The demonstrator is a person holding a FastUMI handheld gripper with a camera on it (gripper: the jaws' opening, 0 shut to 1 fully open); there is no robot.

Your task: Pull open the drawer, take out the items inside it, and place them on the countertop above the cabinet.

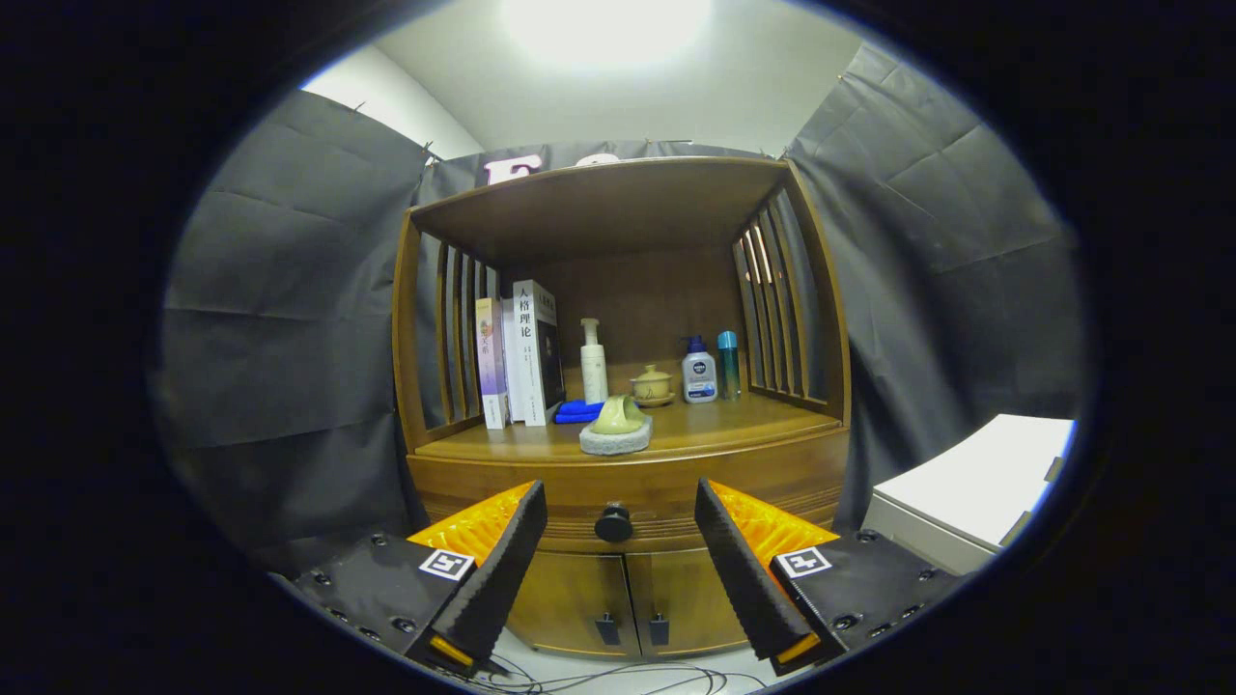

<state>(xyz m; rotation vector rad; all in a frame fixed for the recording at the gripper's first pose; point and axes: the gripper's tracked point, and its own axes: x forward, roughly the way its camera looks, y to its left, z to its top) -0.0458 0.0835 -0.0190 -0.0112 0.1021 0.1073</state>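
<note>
Gripper view: tongs spread wide, holding nothing, aimed straight at a wooden cabinet and standing short of it. Dark round drawer knob framed in the gap between the two fingers, a little beyond the tips. Drawer closed, its curved front flush with the cabinet body; contents hidden. Below it, two small doors with dark pulls, both closed. Above the drawer, the tabletop inside a slatted hutch, already carrying a row of upright books on the left, a blue object lying flat, a white pump bottle, a small lidded ceramic cup, a white bottle with blue cap, a teal bottle, and nearer the front edge a pale green piece on a grey stone-like base. Not possible to tell which of these, if any, came out of the drawer. Fits either an approach to the knob before pulling, or a drawer closed again with its things already set above. If the former, calls for going straight in on the knob, closing both fingers squarely on it, then pulling level. White box off to the right, cables on the floor beneath.
</note>
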